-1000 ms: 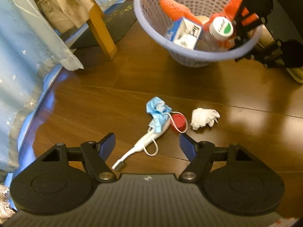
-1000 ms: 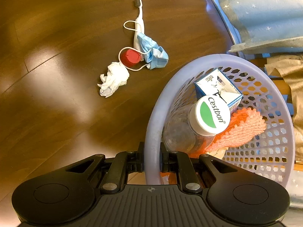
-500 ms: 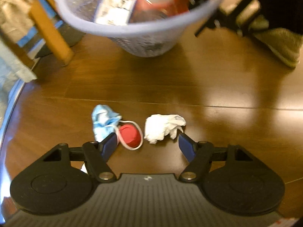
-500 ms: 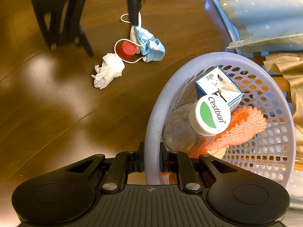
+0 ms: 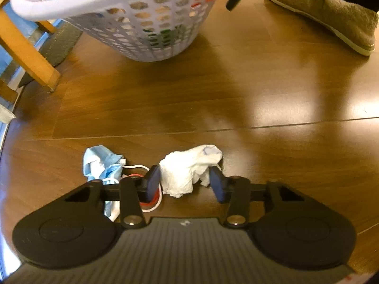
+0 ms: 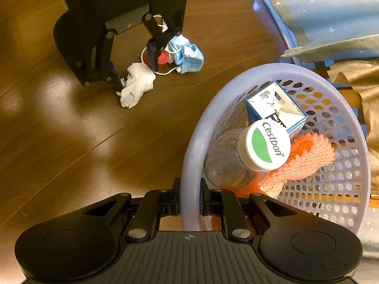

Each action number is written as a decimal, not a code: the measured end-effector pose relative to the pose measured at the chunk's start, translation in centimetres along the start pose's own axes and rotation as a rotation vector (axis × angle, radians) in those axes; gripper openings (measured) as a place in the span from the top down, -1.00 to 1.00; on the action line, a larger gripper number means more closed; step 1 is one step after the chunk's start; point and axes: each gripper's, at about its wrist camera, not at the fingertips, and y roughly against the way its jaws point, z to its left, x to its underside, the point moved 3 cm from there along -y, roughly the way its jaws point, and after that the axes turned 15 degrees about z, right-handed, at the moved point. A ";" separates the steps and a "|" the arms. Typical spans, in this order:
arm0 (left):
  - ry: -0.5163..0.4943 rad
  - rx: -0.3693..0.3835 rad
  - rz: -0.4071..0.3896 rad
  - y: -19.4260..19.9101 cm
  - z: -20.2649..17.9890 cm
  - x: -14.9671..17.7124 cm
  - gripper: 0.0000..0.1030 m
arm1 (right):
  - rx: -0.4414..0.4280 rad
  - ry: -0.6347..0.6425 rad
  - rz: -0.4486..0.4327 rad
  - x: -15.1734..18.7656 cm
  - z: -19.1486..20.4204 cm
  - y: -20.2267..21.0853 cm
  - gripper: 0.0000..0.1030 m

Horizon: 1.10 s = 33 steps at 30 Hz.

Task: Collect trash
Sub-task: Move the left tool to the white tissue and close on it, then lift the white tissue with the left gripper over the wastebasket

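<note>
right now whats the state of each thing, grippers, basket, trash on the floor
left gripper: closing around the crumpled tissue, not yet pinched
right gripper: shut on the basket rim
bottle: capped, in the basket
carton: in the basket
face mask: crumpled, on the floor

Each gripper is built of matte black plastic. On the left gripper (image 5: 184, 184), a ribbed grey-black plate is flanked by two rounded lobes with shallow circular recesses, and two angled arms are pinned by silver screws. Its fingers (image 5: 151, 185) are faced with dark blue pads. The same ribbed plate, lobes and silver screws are seen on the right gripper (image 6: 189, 203), with a small crosshair mark printed on the plate. A tan suede shoe (image 5: 331, 16) with a pale sole is worn.
</note>
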 end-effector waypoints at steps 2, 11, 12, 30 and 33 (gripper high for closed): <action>-0.004 0.001 0.003 -0.2 0.2 -0.2 0.39 | 0.000 -0.002 -0.002 0.1 -0.1 0.0 0.81; 0.012 -0.001 0.007 2.4 0.2 1.2 0.55 | 0.000 -0.009 0.000 0.2 -0.2 0.0 0.81; 0.027 -0.002 0.006 3.1 0.4 1.6 0.55 | 0.001 -0.007 0.000 0.3 -0.1 0.0 0.81; 0.113 -0.124 -0.178 18.8 7.9 -0.3 0.54 | 0.012 -0.003 0.021 -0.3 0.4 0.2 0.81; 0.086 -0.125 -0.224 20.1 8.1 -3.2 0.54 | 0.014 0.002 0.020 -0.2 0.5 0.2 0.81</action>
